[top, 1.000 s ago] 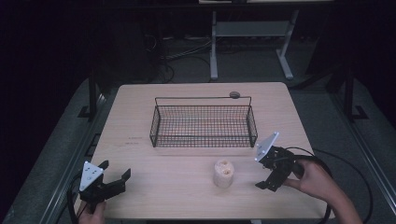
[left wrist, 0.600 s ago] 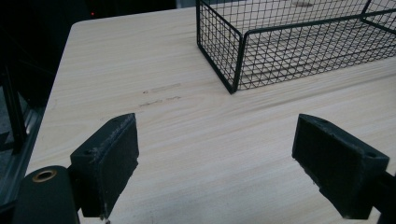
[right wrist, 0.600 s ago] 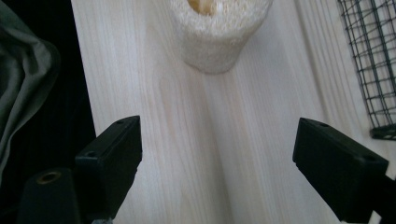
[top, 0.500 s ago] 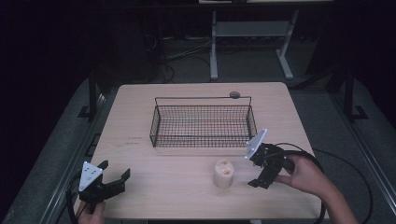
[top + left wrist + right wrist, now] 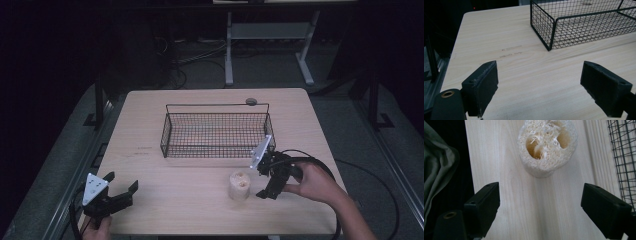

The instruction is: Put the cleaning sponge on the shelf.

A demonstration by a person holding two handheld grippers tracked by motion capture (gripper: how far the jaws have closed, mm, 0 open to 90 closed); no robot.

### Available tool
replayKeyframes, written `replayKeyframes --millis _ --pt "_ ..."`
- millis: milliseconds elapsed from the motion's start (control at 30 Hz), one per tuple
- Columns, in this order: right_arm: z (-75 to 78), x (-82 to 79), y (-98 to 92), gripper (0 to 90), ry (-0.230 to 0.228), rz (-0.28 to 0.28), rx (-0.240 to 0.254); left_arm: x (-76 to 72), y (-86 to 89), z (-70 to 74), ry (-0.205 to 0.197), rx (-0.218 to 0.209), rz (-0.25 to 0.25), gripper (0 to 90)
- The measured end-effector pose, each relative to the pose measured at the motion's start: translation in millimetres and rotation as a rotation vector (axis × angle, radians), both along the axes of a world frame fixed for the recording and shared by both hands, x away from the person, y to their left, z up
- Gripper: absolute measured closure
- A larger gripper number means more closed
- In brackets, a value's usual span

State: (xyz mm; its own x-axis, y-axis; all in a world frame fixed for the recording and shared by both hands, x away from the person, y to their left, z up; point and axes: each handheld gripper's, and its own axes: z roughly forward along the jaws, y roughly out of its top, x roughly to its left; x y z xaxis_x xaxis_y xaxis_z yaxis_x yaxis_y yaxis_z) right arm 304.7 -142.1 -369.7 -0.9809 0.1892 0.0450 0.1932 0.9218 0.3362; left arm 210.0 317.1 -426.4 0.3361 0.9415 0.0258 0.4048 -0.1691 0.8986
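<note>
At the near left corner of the table [image 5: 165, 200] the left tongs [image 5: 119, 192] rest with jaws spread wide and nothing between them; in the left gripper view only bare wood lies between the two black jaws, and they are well apart from the work; farther along the near edge, right of centre, the loofah piece [image 5: 239, 185] stands upright on the table, its cut end with the hollow chambers facing up, so its long axis is vertical; just beside it on the right, the right tongs [image 5: 261, 183] hang tilted downward in the person's right hand [image 5: 312, 181], jaws wide open and empty; the right gripper view looks steeply down along them, and there the loofah piece [image 5: 547, 146] sits ahead of the jaws and roughly centred on the gap, not yet between them; this hand is plainly the nearer one, and the move appears to call for a short advance leftward until the jaws straddle the loofah's sides; beyond it, towards the far side, the wire basket [image 5: 215, 150] stands empty, near the loofah and a likely destination.
</note>
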Motion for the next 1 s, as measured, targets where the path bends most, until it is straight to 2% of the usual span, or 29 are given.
replayKeyframes --millis 633,1000 --pt "-2.4 13.5 27.8 15.0 0.026 0.032 -0.020 -0.4 0.7 1.2 -0.008 0.000 0.000 13.8" --pt "-2.3 17.6 43.5 15.1 0.018 0.060 -0.044 0.2 1.3 1.5 -0.010 0.002 0.000 13.8"
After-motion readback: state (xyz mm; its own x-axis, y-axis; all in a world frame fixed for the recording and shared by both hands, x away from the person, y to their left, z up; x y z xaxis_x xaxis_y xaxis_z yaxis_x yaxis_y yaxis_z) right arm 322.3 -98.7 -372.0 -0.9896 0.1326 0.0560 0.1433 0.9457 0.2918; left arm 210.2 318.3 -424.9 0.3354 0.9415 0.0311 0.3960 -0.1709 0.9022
